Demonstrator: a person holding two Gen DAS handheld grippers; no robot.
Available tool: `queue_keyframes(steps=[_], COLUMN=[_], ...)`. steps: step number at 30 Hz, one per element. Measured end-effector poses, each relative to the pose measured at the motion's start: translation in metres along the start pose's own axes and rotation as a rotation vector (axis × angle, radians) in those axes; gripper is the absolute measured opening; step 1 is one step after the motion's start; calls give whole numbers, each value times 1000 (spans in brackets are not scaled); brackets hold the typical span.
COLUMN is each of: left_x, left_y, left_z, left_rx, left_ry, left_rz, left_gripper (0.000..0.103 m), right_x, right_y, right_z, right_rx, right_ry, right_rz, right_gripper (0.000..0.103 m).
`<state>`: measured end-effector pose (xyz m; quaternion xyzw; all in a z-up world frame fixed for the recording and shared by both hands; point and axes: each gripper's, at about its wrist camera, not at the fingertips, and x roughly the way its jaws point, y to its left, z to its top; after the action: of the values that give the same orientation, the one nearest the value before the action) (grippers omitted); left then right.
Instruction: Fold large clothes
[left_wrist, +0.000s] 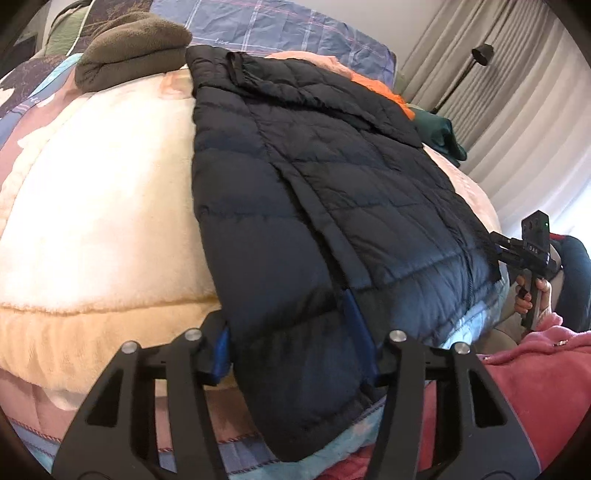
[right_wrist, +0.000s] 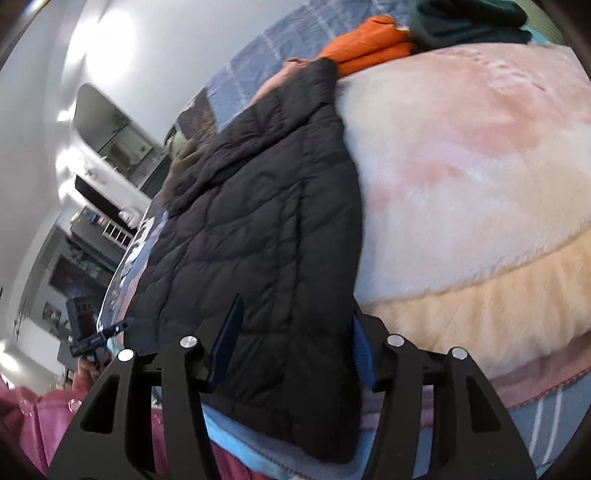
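The black quilted jacket (left_wrist: 314, 177) lies spread flat on the bed, over a cream and pink fleece blanket (left_wrist: 99, 206), its collar end toward the far side and its hem hanging over the near edge. The left claw (left_wrist: 297, 354) sits right at that hem, its blue-padded fingers (left_wrist: 221, 350) parted, one on each side of the jacket's lower left corner, with fabric lying between them; they are spread wide, not clamped. Over on the other side, the right claw (right_wrist: 291, 347) is in the same stance at the hem's other corner: jaws apart, dark quilting filling the gap, one blue pad resting on top of the fabric and the other at the jacket's outer edge. From the left wrist view the right claw shows at the jacket's right edge, gripped by the person's hand (left_wrist: 528, 295). Behind the jacket sit a folded olive fleece (left_wrist: 136, 48), an orange garment (right_wrist: 369, 44) touching the collar end, and a dark green one (left_wrist: 439, 133) beside it. A blue plaid sheet (left_wrist: 266, 26) covers the far end of the bed, and grey curtains (left_wrist: 491, 99) hang beyond.
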<state>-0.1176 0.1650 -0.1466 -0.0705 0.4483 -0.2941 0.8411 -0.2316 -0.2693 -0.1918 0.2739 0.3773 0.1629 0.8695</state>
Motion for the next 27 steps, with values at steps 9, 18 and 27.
queue_keyframes(steps=[9, 18, 27], left_x=[-47, -143, -106], left_y=[-14, -62, -48], left_z=[29, 45, 42], left_rx=[-35, 77, 36], left_ry=[-209, -482, -398], left_rz=[-63, -64, -30], left_gripper=[5, 5, 6], right_x=[-48, -158, -76], right_y=[13, 59, 8], right_z=[28, 32, 28], right_rx=[55, -85, 27], right_ry=[-207, -524, -246], right_rz=[107, 213, -81], right_gripper=[3, 0, 46])
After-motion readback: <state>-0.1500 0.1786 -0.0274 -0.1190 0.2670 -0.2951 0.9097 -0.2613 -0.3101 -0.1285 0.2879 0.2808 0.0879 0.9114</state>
